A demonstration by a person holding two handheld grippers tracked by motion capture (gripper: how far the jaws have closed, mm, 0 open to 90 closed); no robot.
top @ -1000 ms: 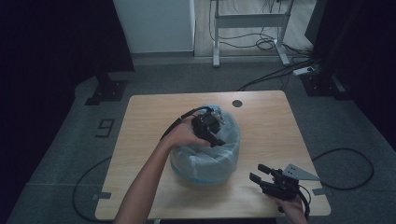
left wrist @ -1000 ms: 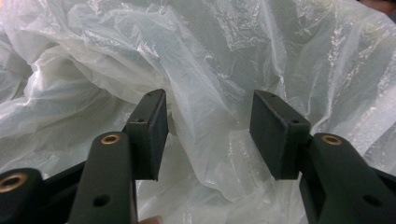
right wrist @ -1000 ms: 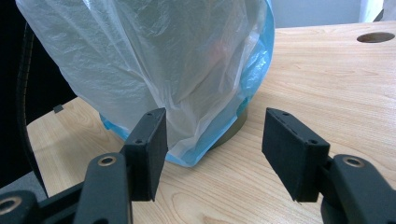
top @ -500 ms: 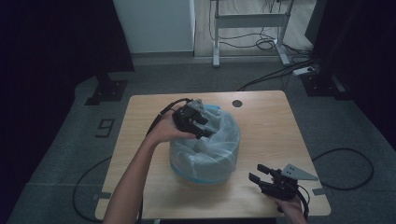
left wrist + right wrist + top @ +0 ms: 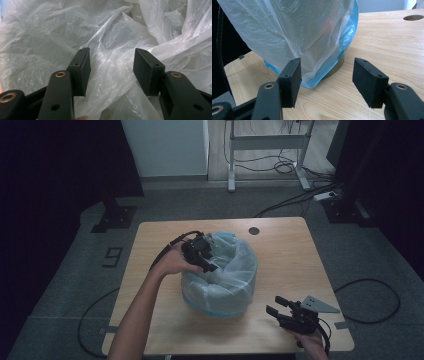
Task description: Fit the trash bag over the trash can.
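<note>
Translucent plastic bag over a bin on wooden tabletop; left gripper fingers apart, closing slightly around a fold; right gripper fingers apart, empty.

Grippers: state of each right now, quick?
Left gripper: open, plastic bag between its jaws, not pinched.
Right gripper: open, holding nothing.

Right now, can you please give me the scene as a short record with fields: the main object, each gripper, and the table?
main object: bin covered with a translucent plastic bag, blue at its lower edge
left gripper: at the top of the bag, jaws apart with crumpled film between them, pads not pressing it
right gripper: low at the near right of the table, jaws open, nothing between them, aimed at the bag's base
table: light wood, round hole at the far side
</note>
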